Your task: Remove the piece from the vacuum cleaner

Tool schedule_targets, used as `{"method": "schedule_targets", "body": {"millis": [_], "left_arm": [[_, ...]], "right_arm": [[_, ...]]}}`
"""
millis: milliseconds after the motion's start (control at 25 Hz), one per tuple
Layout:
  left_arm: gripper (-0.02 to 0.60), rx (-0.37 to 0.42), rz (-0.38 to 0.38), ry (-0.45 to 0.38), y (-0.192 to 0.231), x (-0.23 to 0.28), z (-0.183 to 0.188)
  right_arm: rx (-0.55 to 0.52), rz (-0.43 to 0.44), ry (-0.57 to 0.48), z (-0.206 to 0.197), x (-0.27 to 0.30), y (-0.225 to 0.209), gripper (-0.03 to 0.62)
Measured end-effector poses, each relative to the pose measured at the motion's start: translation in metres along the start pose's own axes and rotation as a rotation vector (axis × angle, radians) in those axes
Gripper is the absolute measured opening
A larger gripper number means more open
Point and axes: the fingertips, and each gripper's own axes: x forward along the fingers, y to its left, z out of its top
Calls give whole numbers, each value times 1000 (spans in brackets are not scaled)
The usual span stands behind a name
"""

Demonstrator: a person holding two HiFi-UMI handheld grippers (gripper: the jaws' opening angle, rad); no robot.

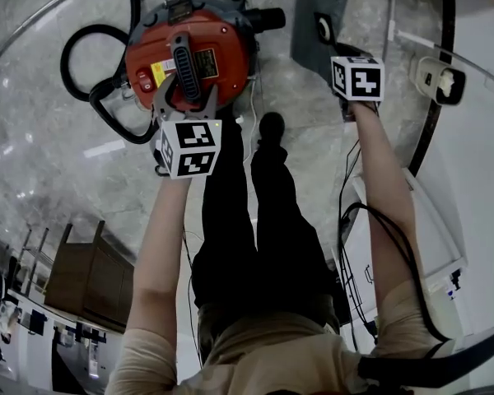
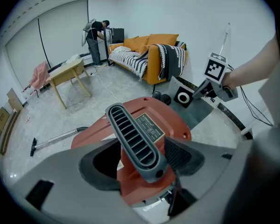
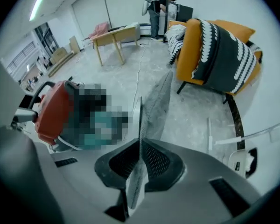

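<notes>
The red vacuum cleaner (image 1: 218,56) stands on the marble floor, its dark ribbed handle (image 1: 185,64) across the lid. My left gripper (image 1: 185,97) is shut on the near end of that handle (image 2: 133,139), one pad on each side. Off to the right, my right gripper (image 1: 337,49) is shut on a flat grey dust bag (image 1: 313,15) with a round white collar. That bag hangs clear of the vacuum. In the right gripper view the bag (image 3: 154,106) runs edge-on between the pads of my right gripper (image 3: 140,160). The left gripper view shows the bag (image 2: 196,113) beyond the red lid (image 2: 175,125).
A black hose (image 1: 90,72) loops left of the vacuum, and a metal wand (image 1: 41,11) lies beyond it. My shoe (image 1: 272,126) is beside the vacuum. An orange sofa (image 2: 149,55), a wooden table (image 2: 70,76) and a person (image 2: 95,36) are farther off. A wall (image 1: 477,138) runs along the right.
</notes>
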Motion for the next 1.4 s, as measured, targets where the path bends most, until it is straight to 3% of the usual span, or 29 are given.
{"method": "schedule_targets", "body": {"millis": [440, 1120, 1400], "left_arm": [[298, 2, 27, 23, 3, -1, -2], [298, 2, 41, 58, 2, -4, 0], [298, 27, 27, 22, -6, -12, -1]], "right_arm": [[280, 82, -14, -47, -17, -39, 26], [288, 91, -3, -84, -60, -64, 26], [297, 73, -6, -90, -68, -75, 26]]}}
